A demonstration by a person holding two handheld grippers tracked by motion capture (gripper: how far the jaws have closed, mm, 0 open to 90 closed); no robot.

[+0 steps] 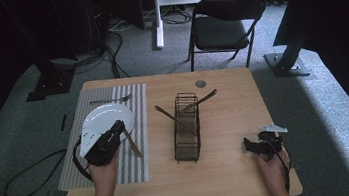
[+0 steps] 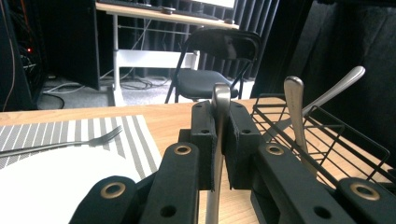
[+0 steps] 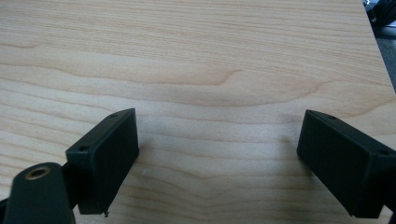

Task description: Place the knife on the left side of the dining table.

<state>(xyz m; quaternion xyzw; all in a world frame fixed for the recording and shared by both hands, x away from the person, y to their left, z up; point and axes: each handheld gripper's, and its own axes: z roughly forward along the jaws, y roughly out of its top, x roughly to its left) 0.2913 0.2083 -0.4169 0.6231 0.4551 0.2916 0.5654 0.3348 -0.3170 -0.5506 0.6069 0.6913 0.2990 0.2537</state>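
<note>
My left gripper [image 1: 119, 127] hovers over the near right edge of a white plate [image 1: 102, 118] and is shut on a metal knife [image 1: 133, 147], which slants down toward the striped placemat [image 1: 127, 96]. In the left gripper view the knife's handle [image 2: 219, 140] stands pinched between the black pads, its rounded end poking above them. My right gripper [image 1: 248, 148] rests low near the table's front right with its jaws wide apart. In its own view the right gripper [image 3: 219, 158] has only bare wood between its fingers.
A fork [image 1: 110, 100] lies at the far end of the placemat. A black wire rack [image 1: 186, 127] stands mid-table holding two utensils [image 1: 202, 99] [image 1: 164, 112]. A folding chair [image 1: 224, 24] stands beyond the wooden table [image 1: 226, 122].
</note>
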